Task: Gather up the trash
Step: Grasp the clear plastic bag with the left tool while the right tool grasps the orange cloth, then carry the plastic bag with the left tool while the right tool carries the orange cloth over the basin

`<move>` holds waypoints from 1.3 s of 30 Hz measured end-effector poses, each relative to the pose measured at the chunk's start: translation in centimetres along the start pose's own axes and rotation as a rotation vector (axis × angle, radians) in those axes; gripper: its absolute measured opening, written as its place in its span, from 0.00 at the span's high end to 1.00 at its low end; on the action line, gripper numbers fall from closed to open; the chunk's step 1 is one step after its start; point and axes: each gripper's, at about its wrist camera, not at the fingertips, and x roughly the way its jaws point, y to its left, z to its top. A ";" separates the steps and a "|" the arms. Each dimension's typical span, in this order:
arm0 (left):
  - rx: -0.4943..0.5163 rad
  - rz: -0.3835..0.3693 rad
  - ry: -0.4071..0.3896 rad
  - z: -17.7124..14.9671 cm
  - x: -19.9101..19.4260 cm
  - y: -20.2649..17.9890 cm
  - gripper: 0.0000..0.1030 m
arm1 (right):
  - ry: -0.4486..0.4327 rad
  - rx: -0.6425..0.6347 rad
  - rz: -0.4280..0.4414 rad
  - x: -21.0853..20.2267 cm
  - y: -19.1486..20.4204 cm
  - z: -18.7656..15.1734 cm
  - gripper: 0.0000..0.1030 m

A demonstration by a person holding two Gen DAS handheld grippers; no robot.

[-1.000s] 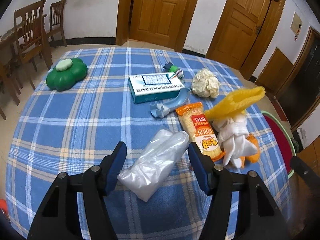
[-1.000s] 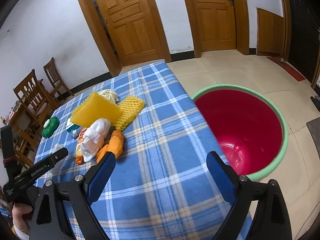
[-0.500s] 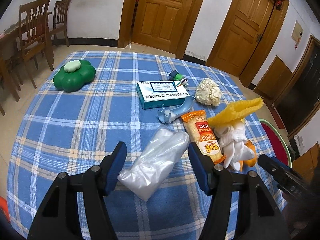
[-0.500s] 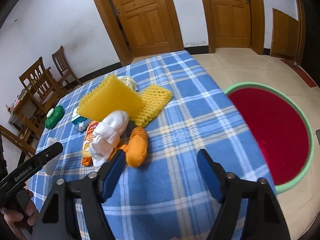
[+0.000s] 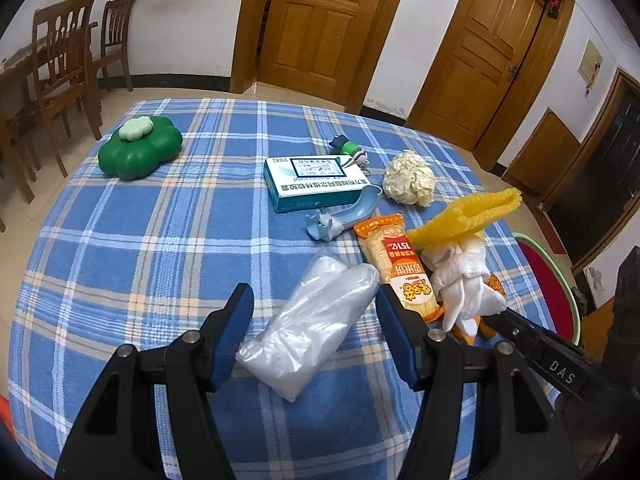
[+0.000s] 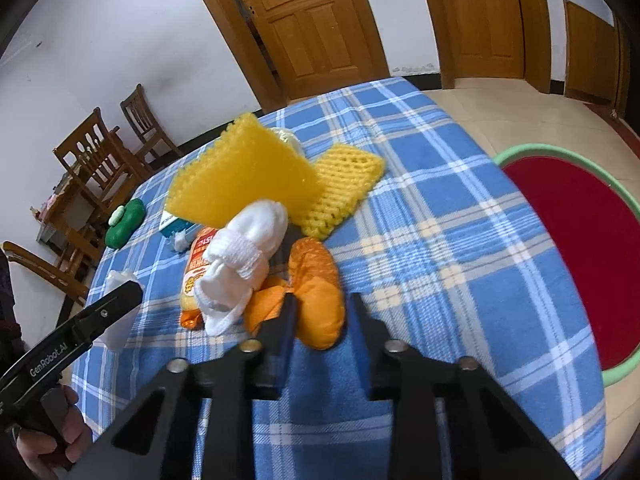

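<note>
Left gripper [image 5: 314, 322] sits wide open around the plastic bag [image 5: 316, 316]; right gripper [image 6: 322, 314] is narrowed around the orange wrapper [image 6: 318, 290], not clamped.

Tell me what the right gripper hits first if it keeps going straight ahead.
Most likely the orange bag: the right gripper is open with its fingers on either side of the bag's near end. Depth is unclear, so contact may already be close.

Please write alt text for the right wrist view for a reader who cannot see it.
The right tool is open around an orange foam net on a blue plaid tablecloth, beside white socks and yellow foam sheets. A red tub stands on the floor at right.
</note>
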 end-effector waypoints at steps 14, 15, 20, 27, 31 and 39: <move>0.032 -0.031 -0.023 0.1 -1.8 -1.8 0.39 | -0.047 0.001 -0.005 -3.4 -0.6 -0.8 0.81; 0.035 -0.035 -0.024 0.1 -2.0 -2.0 0.39 | -0.054 0.003 -0.007 -3.9 -0.8 -0.8 0.81; 0.054 -0.053 -0.032 0.2 -2.7 -3.1 0.39 | -0.086 0.025 -0.010 -5.8 -1.4 -1.1 0.81; 0.078 -0.083 -0.031 0.2 -3.4 -4.7 0.39 | -0.138 0.046 -0.017 -8.3 -2.4 -1.2 0.81; 0.098 -0.101 -0.031 0.3 -3.7 -5.9 0.39 | -0.167 0.066 -0.023 -9.4 -3.3 -1.1 0.81; 0.153 -0.141 -0.025 0.5 -4.1 -8.9 0.39 | -0.221 0.119 -0.042 -11.5 -5.6 -1.1 0.81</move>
